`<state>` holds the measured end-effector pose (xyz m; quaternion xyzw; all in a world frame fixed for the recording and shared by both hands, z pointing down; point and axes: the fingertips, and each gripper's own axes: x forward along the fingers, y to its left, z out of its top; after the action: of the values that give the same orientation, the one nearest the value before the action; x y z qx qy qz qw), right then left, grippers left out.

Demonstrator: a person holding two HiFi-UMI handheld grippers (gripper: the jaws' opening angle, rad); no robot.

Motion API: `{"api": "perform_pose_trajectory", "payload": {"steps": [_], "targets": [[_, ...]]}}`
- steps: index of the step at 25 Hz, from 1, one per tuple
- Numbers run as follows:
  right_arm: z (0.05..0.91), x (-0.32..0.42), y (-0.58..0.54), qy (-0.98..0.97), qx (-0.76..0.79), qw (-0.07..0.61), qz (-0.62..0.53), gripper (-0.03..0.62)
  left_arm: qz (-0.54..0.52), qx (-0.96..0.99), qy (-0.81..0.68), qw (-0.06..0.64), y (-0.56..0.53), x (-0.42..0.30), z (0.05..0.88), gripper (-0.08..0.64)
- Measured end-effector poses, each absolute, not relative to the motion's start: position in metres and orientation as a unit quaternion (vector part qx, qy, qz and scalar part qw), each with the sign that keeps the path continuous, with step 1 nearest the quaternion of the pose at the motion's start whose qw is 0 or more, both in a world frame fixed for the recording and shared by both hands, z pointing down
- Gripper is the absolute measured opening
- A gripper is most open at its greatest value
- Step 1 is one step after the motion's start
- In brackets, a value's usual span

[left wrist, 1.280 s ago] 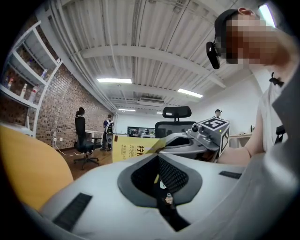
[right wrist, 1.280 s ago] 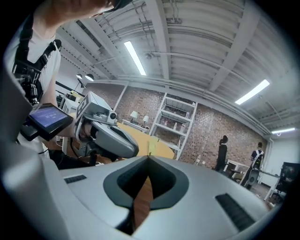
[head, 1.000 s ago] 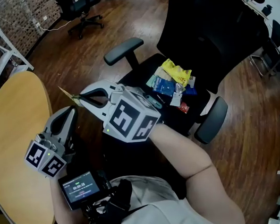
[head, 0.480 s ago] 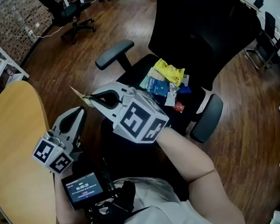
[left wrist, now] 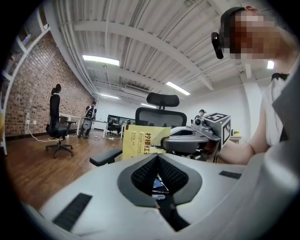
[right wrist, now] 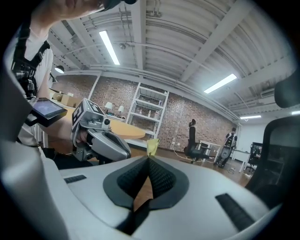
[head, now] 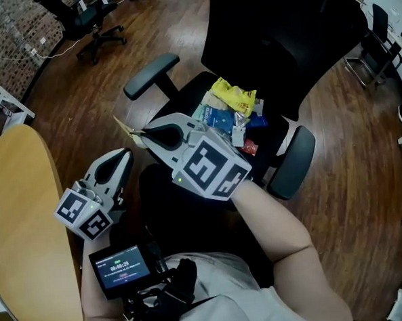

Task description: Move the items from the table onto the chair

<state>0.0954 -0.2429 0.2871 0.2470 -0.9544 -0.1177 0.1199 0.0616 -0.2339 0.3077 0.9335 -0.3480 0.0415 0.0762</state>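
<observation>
Though viewed steeply from above, made out right gripper [head: 142,133] pinching a thin yellow sachet [head: 125,126] by one edge, seen against the floor between round wooden table [head: 21,215] and office chair [head: 282,49], just off the seat's near corner. Logged left gripper [head: 124,154] just beside it, jaws pressed together on nothing, holding hand hidden beneath its body. Could name only a yellow snack bag [head: 232,97], blue packet [head: 220,119] and small red item [head: 250,146] in the seat's heap, rest overlapped and partly behind the right gripper; sachet print half covered, unreadable.
</observation>
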Motion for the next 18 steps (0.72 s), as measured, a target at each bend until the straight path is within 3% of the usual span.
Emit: {"api": "perform_pose_trajectory", "payload": {"steps": [18], "targets": [[0.446,0.201,-0.297,-0.892,0.349,0.285,-0.042,0.000,0.067,0.950,-0.273,0.134,-0.257,0.141,0.400,0.009]]}}
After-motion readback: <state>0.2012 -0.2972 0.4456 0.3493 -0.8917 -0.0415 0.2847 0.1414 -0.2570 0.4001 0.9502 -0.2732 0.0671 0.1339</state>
